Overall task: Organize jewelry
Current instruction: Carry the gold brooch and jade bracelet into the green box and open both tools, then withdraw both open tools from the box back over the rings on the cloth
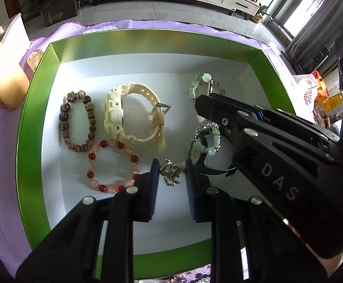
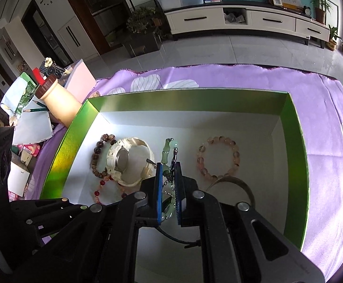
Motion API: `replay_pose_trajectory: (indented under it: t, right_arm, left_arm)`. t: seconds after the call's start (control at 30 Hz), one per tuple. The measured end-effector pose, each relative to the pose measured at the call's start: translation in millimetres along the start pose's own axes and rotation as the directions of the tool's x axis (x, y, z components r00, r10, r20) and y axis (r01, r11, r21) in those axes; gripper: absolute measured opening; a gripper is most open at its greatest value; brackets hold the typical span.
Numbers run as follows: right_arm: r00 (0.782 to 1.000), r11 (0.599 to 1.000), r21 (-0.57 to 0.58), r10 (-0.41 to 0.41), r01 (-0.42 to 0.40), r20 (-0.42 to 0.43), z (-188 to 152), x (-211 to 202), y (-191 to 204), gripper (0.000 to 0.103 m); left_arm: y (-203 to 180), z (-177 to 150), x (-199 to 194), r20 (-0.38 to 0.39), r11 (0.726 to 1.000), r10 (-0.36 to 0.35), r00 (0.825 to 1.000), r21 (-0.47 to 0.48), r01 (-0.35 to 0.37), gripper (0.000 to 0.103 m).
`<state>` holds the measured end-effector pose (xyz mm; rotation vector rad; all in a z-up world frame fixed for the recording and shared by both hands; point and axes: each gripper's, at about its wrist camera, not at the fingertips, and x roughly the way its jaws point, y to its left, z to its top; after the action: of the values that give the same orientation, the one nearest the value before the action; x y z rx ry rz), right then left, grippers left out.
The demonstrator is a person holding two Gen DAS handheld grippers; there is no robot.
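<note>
Right gripper (image 2: 168,188) pinches the jade-green bracelet (image 2: 166,155) over the green box (image 2: 296,155) (placing); left gripper (image 1: 171,174) half-open around a small metal piece (image 1: 170,172).

The tabletop is covered by a purple cloth (image 2: 218,80) with white leaf shapes on it. A big green box (image 2: 299,155) with a white floor sits on the cloth, and the cloth shows past its far and right sides. Left of the box, a cream bottle (image 2: 60,103) with a brown cap lies tilted on its side, with its base touching the box corner. Further left there are white papers (image 2: 33,125) with two pencils (image 2: 35,107) on top, a pink box (image 2: 79,77), and some small packs (image 2: 26,152) near the edge
</note>
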<state>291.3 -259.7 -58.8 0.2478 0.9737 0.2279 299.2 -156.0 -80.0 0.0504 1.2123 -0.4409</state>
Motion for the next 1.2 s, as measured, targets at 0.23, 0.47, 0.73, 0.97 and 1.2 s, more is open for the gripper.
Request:
replay_pose_trajectory:
  t: [0.23,0.47,0.73,0.97,1.2]
  right_arm:
    - [1.0,1.0,0.003,-0.008,0.008,-0.021,3,5,0,0.009]
    - [1.0,0.999,0.037,-0.009,0.009,0.014,4,-2,-3,0.034]
    - [0.993,0.999,-0.026,0.044,-0.041,0.106,-17,-49,3,0.033]
    - [0.981,0.986,-0.143,0.113,-0.091,0.156,-66,-105,17,0.033]
    - [0.989,0.947,-0.285,0.142,-0.149,-0.042,-140,-84,53,0.033]
  left_arm:
    - [1,0,2,-0.007,1.0,-0.009,1.0,-0.008,0.009,0.022]
    - [5,-1,-8,0.014,0.999,-0.027,1.0,-0.02,0.027,0.027]
    - [14,-20,-55,0.107,0.999,-0.038,0.994,-0.021,0.04,0.054]
    - [33,-56,-112,0.211,0.998,-0.025,0.977,-0.046,0.035,0.066]
    - [54,-114,-129,0.195,0.997,0.027,0.981,-0.074,-0.013,0.071]
